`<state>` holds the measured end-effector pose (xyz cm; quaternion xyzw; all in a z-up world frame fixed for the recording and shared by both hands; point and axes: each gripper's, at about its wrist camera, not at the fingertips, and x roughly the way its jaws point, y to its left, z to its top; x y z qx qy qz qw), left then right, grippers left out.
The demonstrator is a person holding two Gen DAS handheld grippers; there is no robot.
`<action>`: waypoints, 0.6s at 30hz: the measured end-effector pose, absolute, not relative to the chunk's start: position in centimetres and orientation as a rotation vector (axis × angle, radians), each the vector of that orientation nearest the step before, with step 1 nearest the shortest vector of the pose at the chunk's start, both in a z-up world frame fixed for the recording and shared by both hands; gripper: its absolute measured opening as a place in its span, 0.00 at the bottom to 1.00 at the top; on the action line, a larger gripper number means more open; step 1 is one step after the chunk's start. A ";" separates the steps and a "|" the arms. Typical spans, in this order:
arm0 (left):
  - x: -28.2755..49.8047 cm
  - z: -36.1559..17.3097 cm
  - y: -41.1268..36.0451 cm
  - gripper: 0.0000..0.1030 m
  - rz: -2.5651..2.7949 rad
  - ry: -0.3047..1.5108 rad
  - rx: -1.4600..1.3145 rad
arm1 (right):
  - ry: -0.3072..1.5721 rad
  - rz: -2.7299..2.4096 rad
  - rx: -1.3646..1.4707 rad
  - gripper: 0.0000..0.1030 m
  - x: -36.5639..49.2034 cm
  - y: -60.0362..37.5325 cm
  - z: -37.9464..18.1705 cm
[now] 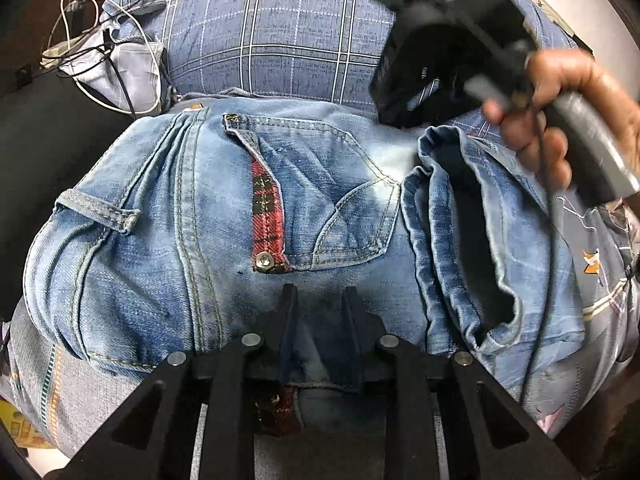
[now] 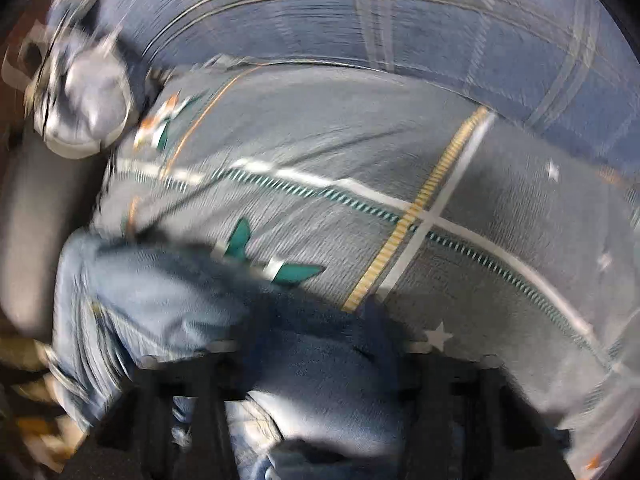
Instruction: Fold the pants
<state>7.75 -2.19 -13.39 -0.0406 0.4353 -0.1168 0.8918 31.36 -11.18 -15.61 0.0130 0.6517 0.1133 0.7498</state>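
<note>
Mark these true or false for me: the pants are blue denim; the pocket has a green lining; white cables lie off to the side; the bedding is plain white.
1. The jeans are blue denim. True.
2. The back pocket shows a green lining. False: the lining is red plaid.
3. White cables lie beside the bed. True.
4. The bedsheet is plain white. False: it is grey-blue with printed stripes and stars.
</note>
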 end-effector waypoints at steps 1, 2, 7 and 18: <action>7.0 -12.9 -2.6 0.22 -0.243 0.898 -0.080 | 1.380 0.257 0.014 0.01 31.2 -10.8 -14.4; 7.1 -12.9 -2.5 0.22 -0.242 0.893 -0.080 | 1.344 0.246 -0.002 0.01 31.3 -10.8 -13.6; 6.3 -13.2 -1.9 0.22 -0.261 0.875 -0.075 | 1.158 0.123 0.012 0.02 33.4 -12.8 -8.9; 6.7 -13.6 -1.5 0.22 -0.266 0.847 -0.060 | 1.467 0.276 -0.020 0.56 31.0 -12.0 -16.2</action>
